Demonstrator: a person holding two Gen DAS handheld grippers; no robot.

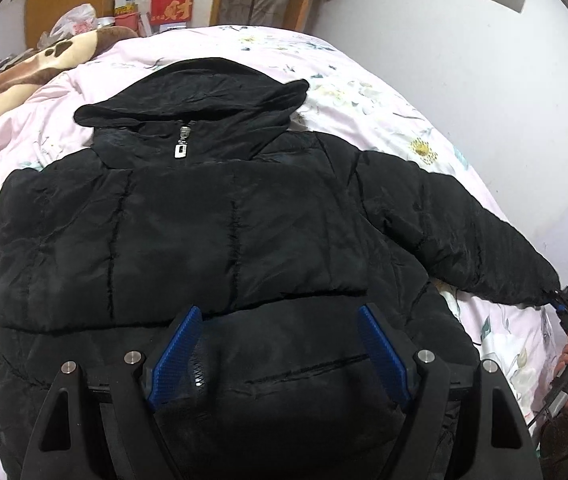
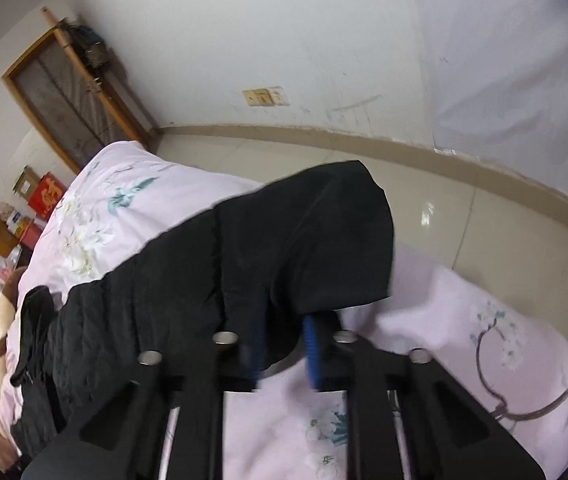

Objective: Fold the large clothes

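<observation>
Your black puffer jacket (image 1: 204, 240) runs off the left wrist view's bottom edge; motion blur smears its cuff (image 2: 323, 240) over your right fingers (image 2: 311, 352).

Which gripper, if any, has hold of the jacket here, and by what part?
The right gripper is shut on the black jacket at its sleeve cuff. The left gripper stands open over the hem, gripping nothing.

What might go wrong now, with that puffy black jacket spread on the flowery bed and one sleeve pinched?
1. The right gripper pinches only the cuff edge of the black puffer jacket's sleeve; the slick fabric could slip out mid-fold.
2. That sleeve end reaches past the edge of the pink floral bedspread, so if dropped it may slide toward the floor.
3. The left gripper is open over the bulky hem; the thick padding may spring back unfolded.
</observation>
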